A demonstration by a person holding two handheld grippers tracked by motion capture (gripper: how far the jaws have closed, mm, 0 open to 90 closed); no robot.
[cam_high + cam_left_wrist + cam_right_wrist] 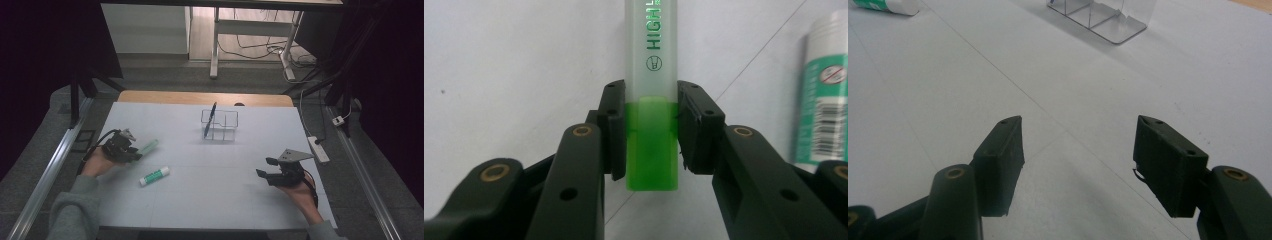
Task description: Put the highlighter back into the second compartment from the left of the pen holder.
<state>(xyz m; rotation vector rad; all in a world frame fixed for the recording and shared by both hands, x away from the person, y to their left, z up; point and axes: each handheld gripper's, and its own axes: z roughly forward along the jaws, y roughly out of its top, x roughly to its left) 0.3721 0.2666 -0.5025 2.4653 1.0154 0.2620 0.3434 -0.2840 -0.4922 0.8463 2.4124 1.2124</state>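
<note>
1. My left gripper [651, 135] pinches the green highlighter [651, 100] near its cap end; the long axis runs straight out between the jaws.
2. The clear organizer [220, 125], which has a pen [210, 119] standing in it, is my landmark: the highlighter sits left of it and nearer me, just above the glue stick [154, 176].
3. My right gripper [270, 167] rests right of the organizer, jaws spread, empty.
4. I judge the left hand nearer.

Glue stick [154, 176] on white table [225, 195], pen [209, 120] upright in clear organizer [225, 127]
</note>
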